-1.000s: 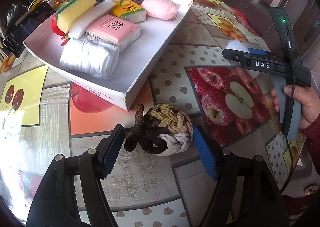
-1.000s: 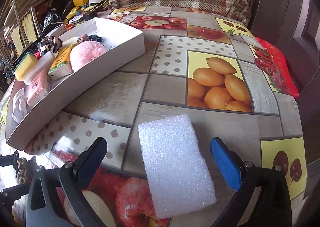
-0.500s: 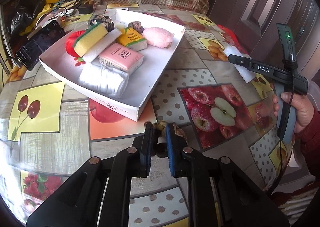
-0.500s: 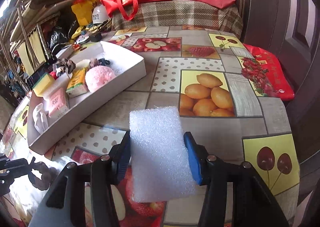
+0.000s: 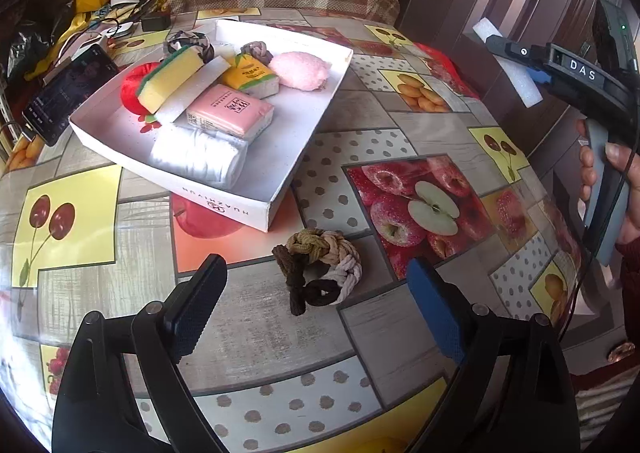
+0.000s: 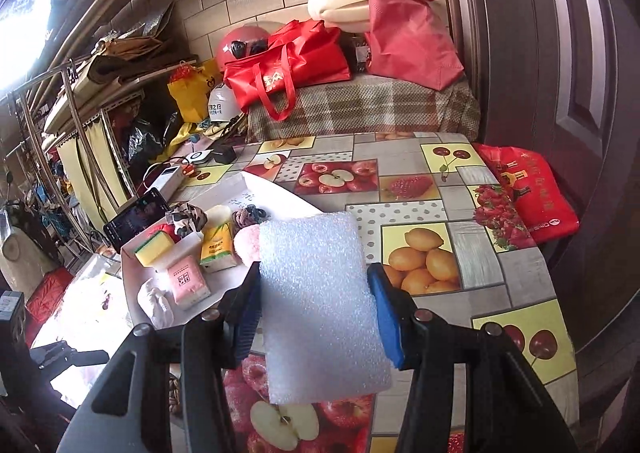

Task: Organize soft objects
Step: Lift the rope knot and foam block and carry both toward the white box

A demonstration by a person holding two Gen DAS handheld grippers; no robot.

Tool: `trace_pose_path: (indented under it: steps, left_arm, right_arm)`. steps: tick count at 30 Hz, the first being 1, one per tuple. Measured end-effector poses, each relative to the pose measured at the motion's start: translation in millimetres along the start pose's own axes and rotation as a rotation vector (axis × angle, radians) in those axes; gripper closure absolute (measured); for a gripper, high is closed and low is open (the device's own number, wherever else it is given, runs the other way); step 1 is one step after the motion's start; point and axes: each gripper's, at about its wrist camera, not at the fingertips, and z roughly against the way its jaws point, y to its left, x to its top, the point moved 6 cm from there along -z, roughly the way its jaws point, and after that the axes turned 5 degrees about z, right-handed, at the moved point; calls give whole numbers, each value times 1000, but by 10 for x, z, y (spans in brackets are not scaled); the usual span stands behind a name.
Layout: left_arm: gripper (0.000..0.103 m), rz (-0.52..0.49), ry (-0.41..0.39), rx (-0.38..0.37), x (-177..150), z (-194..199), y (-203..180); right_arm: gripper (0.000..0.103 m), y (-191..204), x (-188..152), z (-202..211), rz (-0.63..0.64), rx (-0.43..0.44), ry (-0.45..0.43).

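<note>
**tray nearly full, two soft things still outside it**

in the left wrist view the white tray (image 5: 256, 209) sits in the upper left. it already holds a yellow sponge (image 5: 172, 79), a white foam bar (image 5: 192, 91), a pink tissue pack (image 5: 230, 111), a yellow tissue pack (image 5: 250, 77), a pink puff (image 5: 298, 69) and a rolled white cloth (image 5: 198, 155). so most of the sorting looks done.

two items are left. the braided rope knot (image 5: 318, 271) lies on the tablecloth (image 5: 100, 285) at lower centre, just below the tray's near corner. the left gripper (image 5: 316, 313) straddles it with jaws opening wide, pads clear of the rope. half a second ago those jaws were pinched on the knot; now it is let go and back on the table, so that pick seems to have failed.

at the right edge a hand (image 5: 616, 181) carries the right gripper (image 6: 314, 317), clamped on the white foam sheet (image 6: 320, 305). a second ago the sheet lay flat between wide jaws; now it is squeezed, lifted clear of the table, with the tray at centre left of the right wrist view.
</note>
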Motion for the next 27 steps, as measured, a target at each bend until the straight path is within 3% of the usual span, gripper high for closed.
trace_pose_path:
  steps: [4, 6, 7, 8, 13, 17, 21, 27]
  left_arm:
    - [12, -25, 65, 56, -45, -342, -45]
    - [41, -35, 97, 100, -93, -482, -12]
    - [59, -68, 73, 133, -98, -479, -18]
    - [68, -104, 76, 138, -119, -482, -41]
    - [77, -99, 35, 111, -142, -304, 10]
    - [77, -81, -108, 119, 105, 236, 88]
    - [77, -35, -305, 137, 631, 1078, 260]
    - [77, -166, -647, 225, 1731, 2629, 294]
  right_arm:
    - [52, -23, 21, 146, 0, -9, -15]
    - [52, -30, 38, 205, 1, -7, -25]
    - [52, -28, 49, 237, 1, -5, -30]
    - [52, -16, 59, 272, 2, -5, -37]
    - [52, 35, 183, 405, -8, 11, -85]
    - [52, 133, 397, 541, -16, 34, -156]
    - [52, 282, 691, 760, -22, 56, -255]
    - [52, 590, 1221, 1209, -2, 92, -424]
